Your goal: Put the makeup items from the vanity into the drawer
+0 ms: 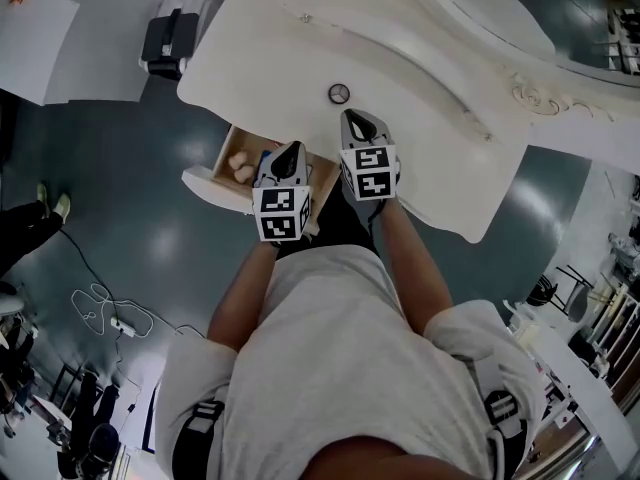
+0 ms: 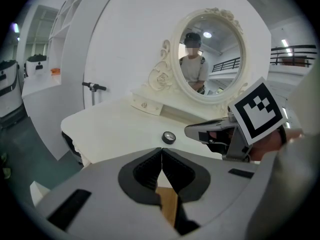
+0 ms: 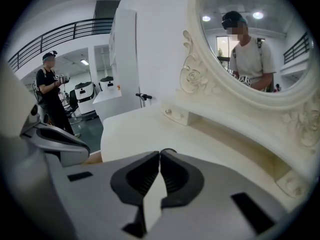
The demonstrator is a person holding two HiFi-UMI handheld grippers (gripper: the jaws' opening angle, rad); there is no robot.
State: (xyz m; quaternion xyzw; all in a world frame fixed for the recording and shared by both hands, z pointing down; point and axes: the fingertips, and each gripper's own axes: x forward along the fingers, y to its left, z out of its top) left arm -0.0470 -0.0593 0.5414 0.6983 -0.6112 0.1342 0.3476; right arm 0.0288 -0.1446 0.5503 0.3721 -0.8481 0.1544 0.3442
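Head view shows items [image 1: 240, 165] in the open drawer [image 1: 208, 181] (unseen from gripper views).

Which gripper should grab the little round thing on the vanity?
The right gripper, probably: its shut tips point at the small round item just ahead, though it must open first. The left gripper sits farther back, over the drawer.

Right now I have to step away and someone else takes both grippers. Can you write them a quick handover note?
Left gripper: jaws together, empty, above the open drawer.
Right gripper: jaws together, empty, over the vanity top.
Done: several items lie in the drawer, among them pale round ones.
Left: one small round item sits on the vanity top, just ahead of the right gripper. It likely goes into the drawer next. No other loose item shows on the top.
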